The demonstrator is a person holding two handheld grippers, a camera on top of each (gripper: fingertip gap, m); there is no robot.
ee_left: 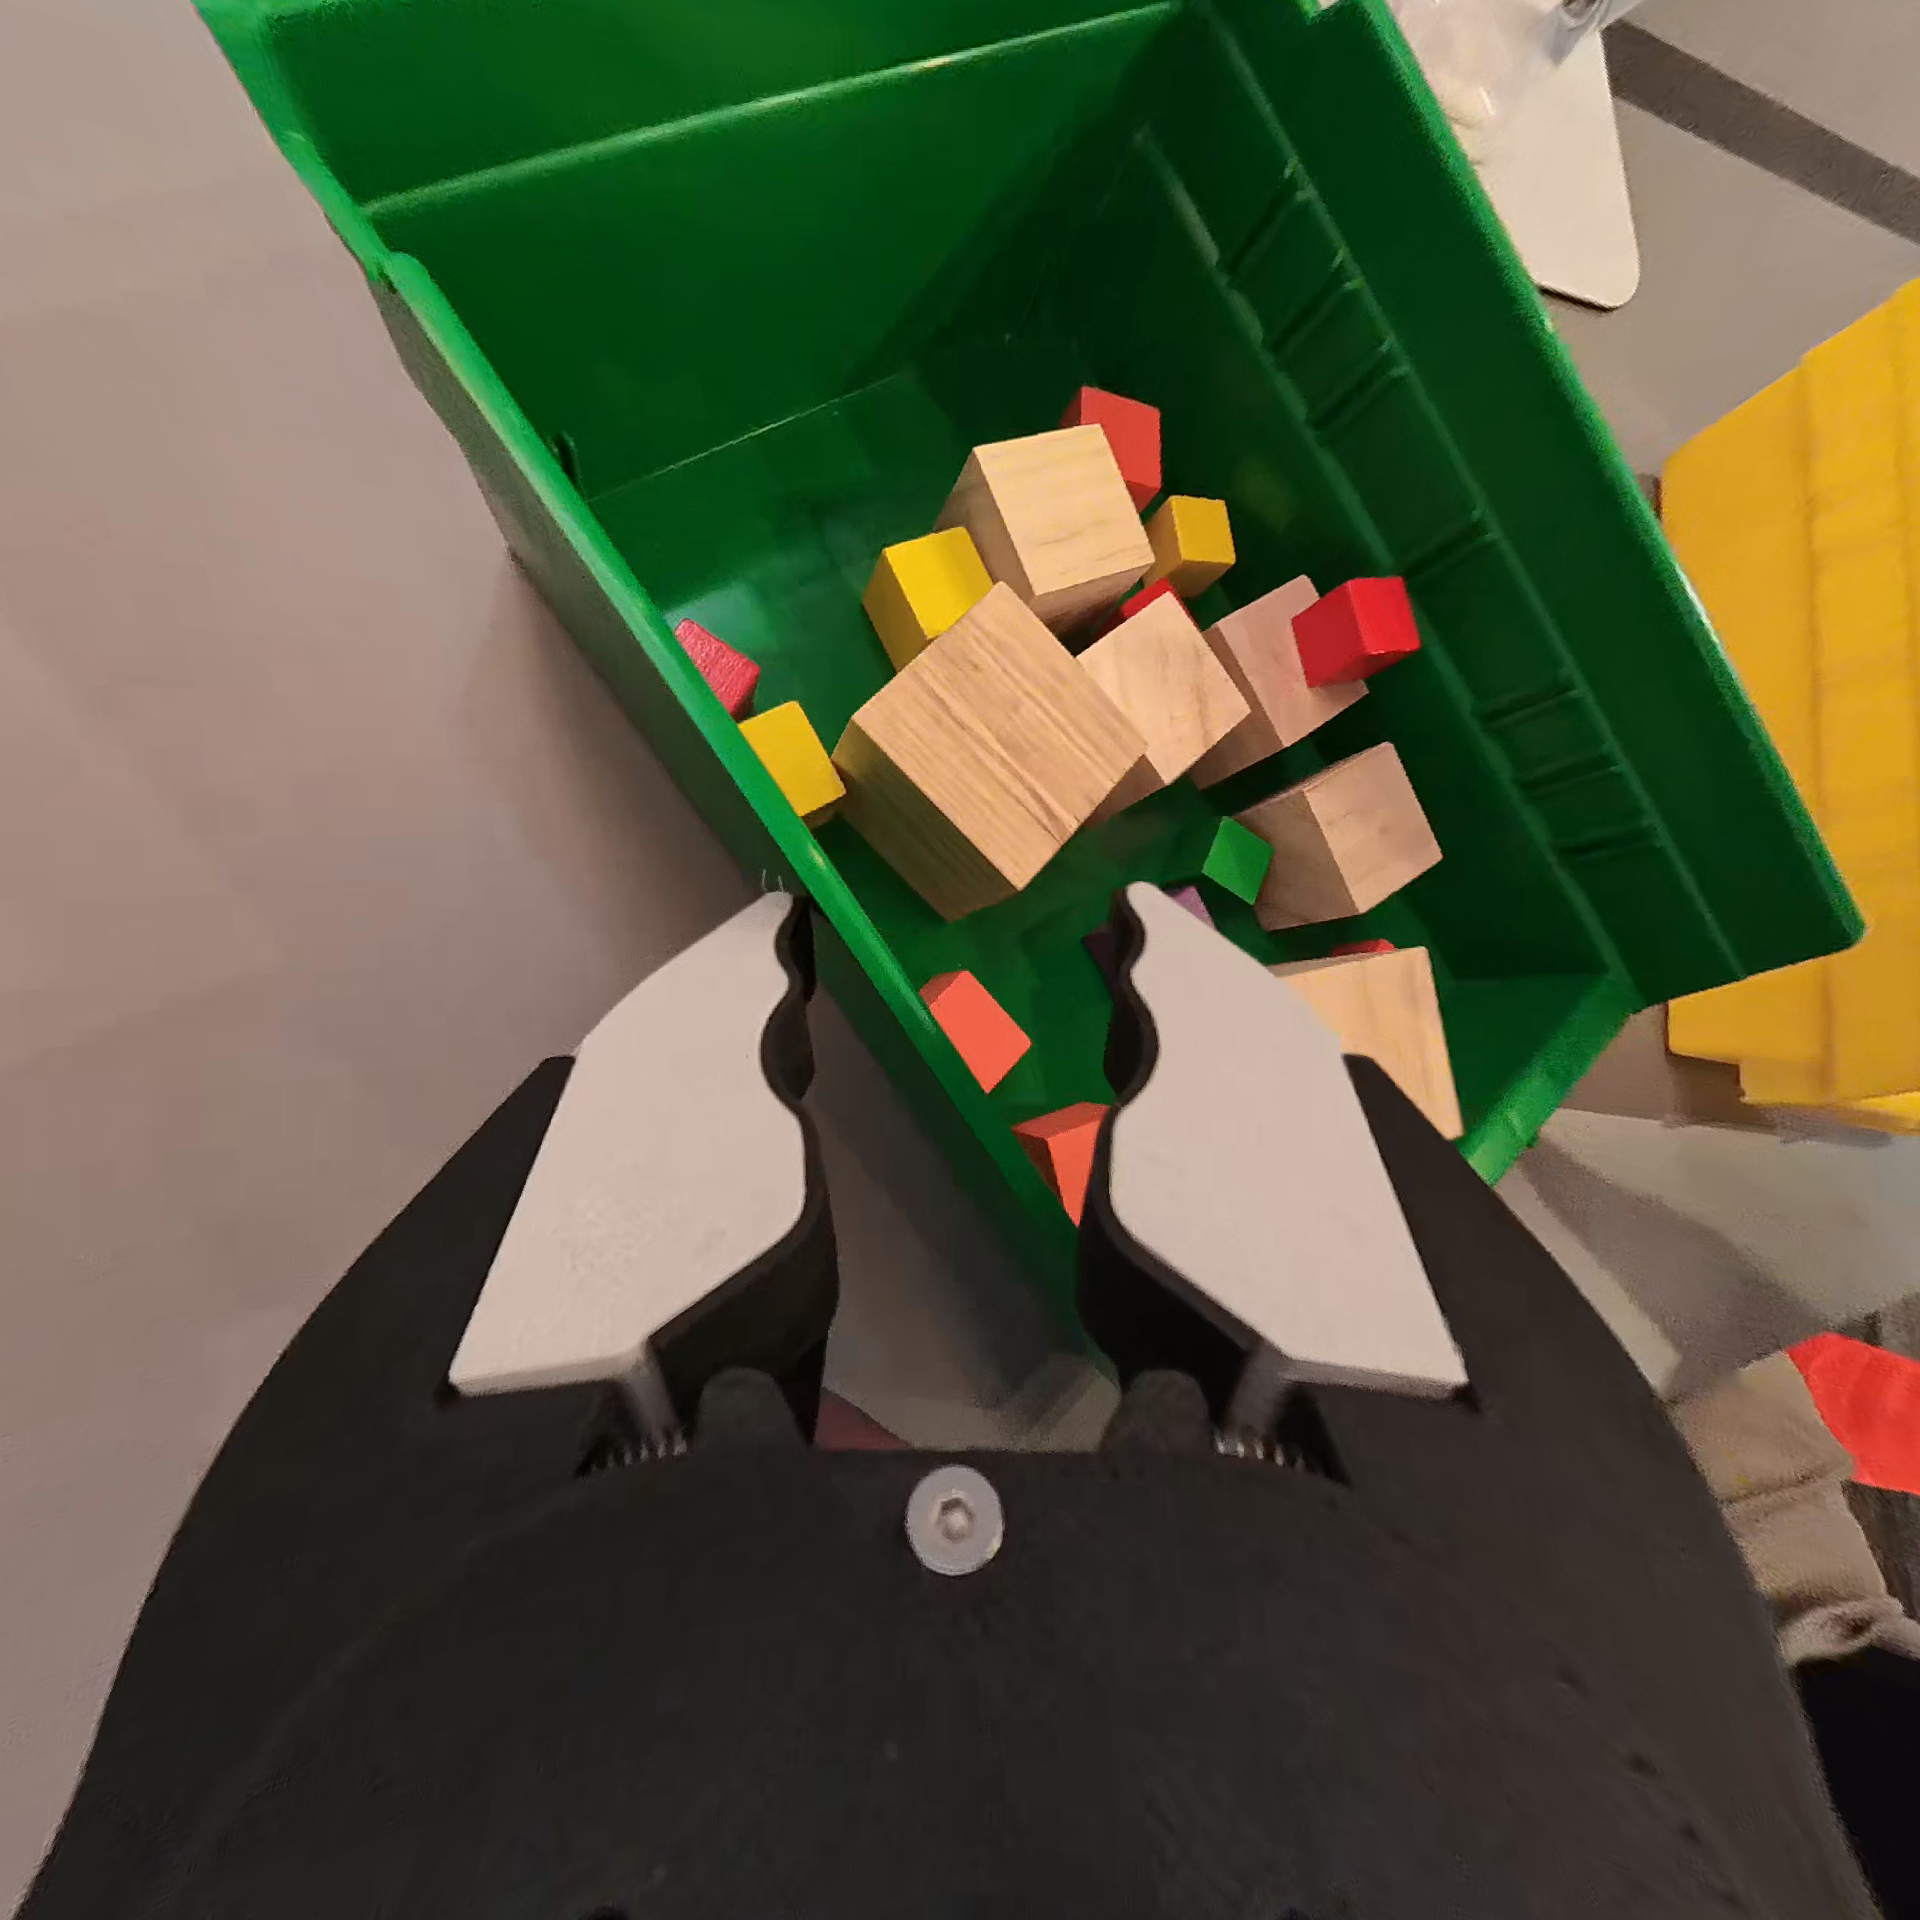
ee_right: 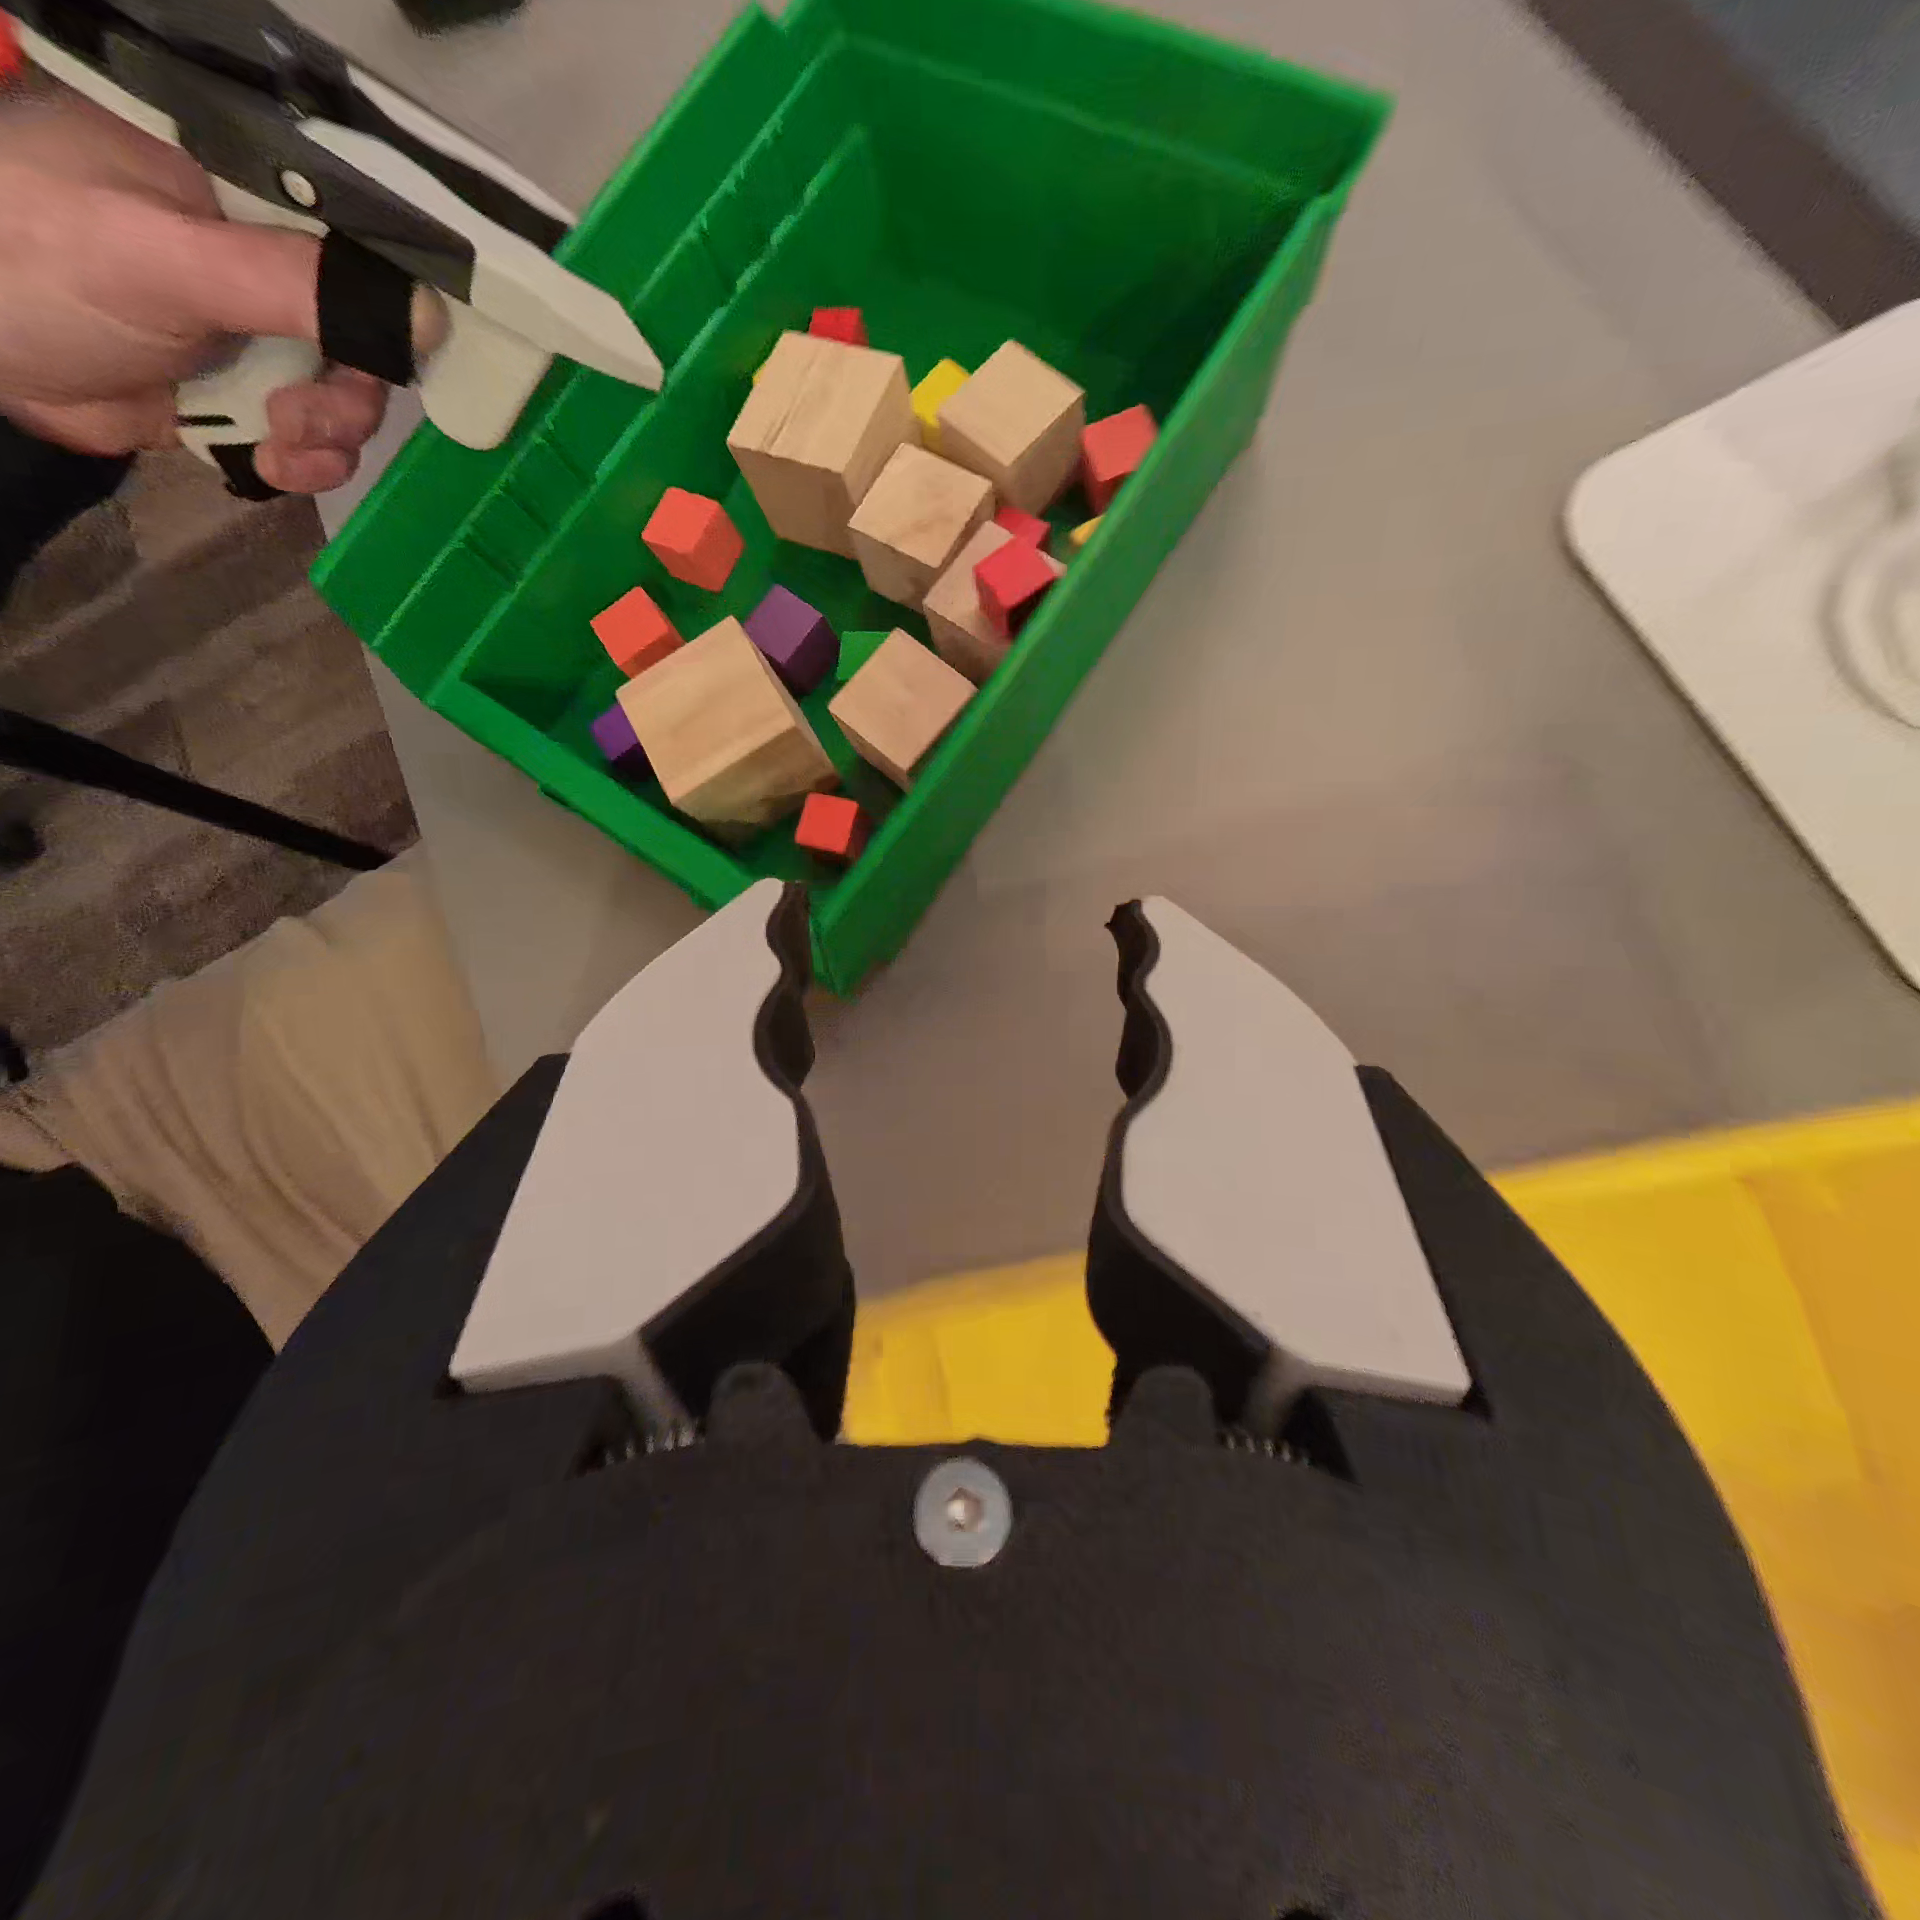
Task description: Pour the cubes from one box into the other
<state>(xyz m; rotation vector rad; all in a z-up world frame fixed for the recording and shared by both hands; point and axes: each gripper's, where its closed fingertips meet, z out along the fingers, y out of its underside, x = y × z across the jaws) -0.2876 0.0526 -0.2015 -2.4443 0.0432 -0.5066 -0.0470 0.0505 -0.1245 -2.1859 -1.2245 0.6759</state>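
Judging by the load, the pour is not yet made: the cubes (ee_right: 821, 457), plain wood and small coloured ones, all lie inside the green box (ee_right: 1236, 436) on the grey worktop (ee_right: 1403, 727). The left gripper (ee_left: 956, 904) is set astride that box's side wall, fingers narrowed on it. The right gripper (ee_right: 956, 904) is held spread and empty above the yellow box (ee_right: 1714, 1299), in which no cubes are seen.
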